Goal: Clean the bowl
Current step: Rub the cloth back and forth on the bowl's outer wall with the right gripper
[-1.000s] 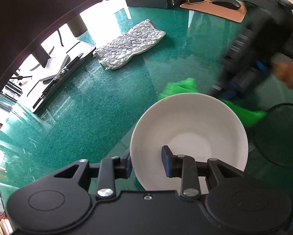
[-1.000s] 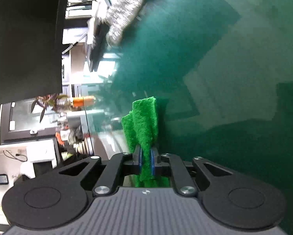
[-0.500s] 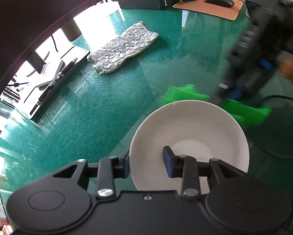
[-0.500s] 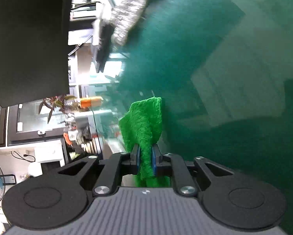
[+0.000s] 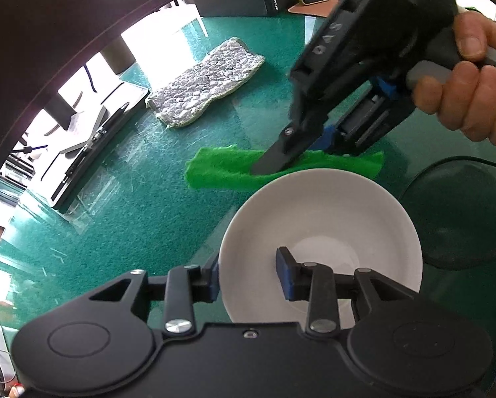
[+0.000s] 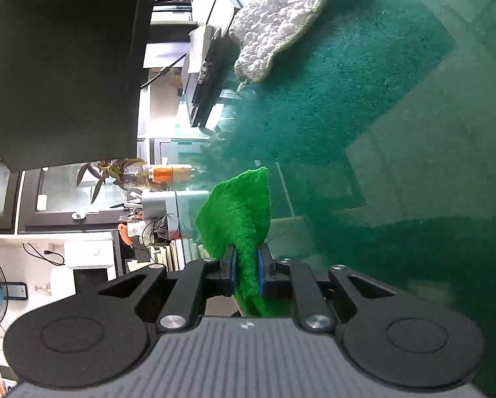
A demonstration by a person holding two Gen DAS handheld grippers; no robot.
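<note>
On the green glass table [image 5: 121,219] sits the white bowl [image 5: 320,219], its near rim clamped between the blue pads of the left gripper [image 5: 248,278], one finger inside and one outside the wall. Just beyond the bowl's far rim, the right gripper [image 6: 246,275] pinches a green cloth [image 6: 239,212] tightly between narrow fingers, the cloth hanging out both sides. Further back lies a grey quilted mat [image 5: 208,83], well apart from the bowl
</note>
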